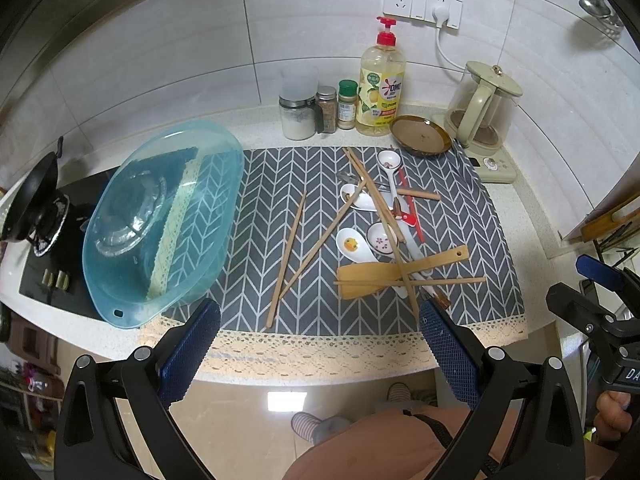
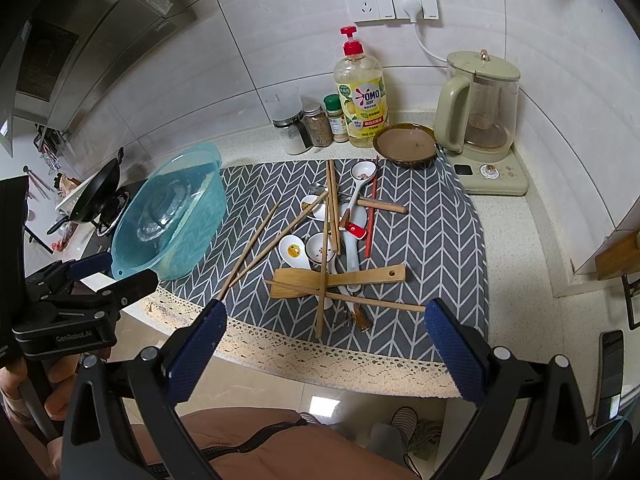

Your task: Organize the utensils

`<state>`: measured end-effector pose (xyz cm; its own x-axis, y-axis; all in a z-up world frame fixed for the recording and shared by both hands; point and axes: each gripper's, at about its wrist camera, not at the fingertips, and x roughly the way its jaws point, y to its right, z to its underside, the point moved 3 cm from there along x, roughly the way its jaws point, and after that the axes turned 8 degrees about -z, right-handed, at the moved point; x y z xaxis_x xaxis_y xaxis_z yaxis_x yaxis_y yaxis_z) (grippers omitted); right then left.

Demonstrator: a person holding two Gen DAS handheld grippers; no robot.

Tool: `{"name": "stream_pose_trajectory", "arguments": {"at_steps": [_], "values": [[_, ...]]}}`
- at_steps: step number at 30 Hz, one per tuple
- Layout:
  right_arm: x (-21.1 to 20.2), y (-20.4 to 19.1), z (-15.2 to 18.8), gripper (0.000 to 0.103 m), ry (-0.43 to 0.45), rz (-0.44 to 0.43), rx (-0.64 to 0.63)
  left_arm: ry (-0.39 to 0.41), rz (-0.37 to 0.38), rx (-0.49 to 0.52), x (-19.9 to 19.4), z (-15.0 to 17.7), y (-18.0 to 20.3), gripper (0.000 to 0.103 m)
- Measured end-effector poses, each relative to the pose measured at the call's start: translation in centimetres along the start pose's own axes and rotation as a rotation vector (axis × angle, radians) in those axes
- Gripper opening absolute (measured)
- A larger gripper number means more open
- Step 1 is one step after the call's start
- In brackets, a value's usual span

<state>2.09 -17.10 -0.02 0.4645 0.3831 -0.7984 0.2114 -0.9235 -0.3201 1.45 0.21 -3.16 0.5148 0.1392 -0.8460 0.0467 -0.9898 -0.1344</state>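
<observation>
Utensils [image 2: 332, 248] lie tangled mid-mat on the tabletop [image 2: 520, 280], long axes mostly running away from both grippers. Right gripper [image 2: 324, 340], fingers released and empty, sits nearer the pile; left gripper [image 1: 320, 344] is equally spread.

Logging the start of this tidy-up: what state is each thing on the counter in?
Left tongs: open, empty.
Right tongs: open, empty.
Blue basin: tilted, resting partly on the mat.
Wooden spatula: flat, chopsticks crossing it.
Duck spoon: bowl up, lying in the pile.
Kettle: lid on.
Soap bottle: upright, partly full.
Brown dish: upright, empty.
</observation>
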Motion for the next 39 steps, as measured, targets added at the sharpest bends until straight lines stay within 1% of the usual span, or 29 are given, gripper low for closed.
{"name": "stream_pose_trajectory", "arguments": {"at_steps": [27,31,32,33,36,37,38,39], "values": [[0.1,-0.1,0.1,0.096,-0.001,0.002,-0.002,-0.001,0.000,0.001,0.1,0.1,0.0,0.099],[0.2,0.0,0.0,0.096,-0.005,0.009,-0.003,-0.003,-0.002,0.006,0.0,-0.2,0.0,0.099],[0.3,-0.1,-0.5,0.096,-0.003,0.021,-0.005,-0.002,-0.003,0.011,0.0,-0.3,0.0,0.099],[0.3,0.0,-0.7,0.096,0.009,0.035,-0.004,0.000,0.000,0.016,0.1,-0.6,0.0,0.099],[-0.5,0.1,-1.6,0.096,0.097,0.069,-0.012,0.030,0.023,0.039,0.3,-1.6,0.0,0.099],[-0.8,0.1,-1.9,0.096,0.129,0.070,-0.015,0.046,0.046,0.048,0.6,-1.9,0.0,0.099],[-1.0,0.2,-2.3,0.096,0.171,0.067,-0.014,0.052,0.062,0.050,1.0,-2.2,0.0,0.099],[-1.0,0.5,-2.7,0.096,0.196,0.079,-0.005,0.054,0.078,0.052,1.6,-2.6,0.0,0.099]]}}
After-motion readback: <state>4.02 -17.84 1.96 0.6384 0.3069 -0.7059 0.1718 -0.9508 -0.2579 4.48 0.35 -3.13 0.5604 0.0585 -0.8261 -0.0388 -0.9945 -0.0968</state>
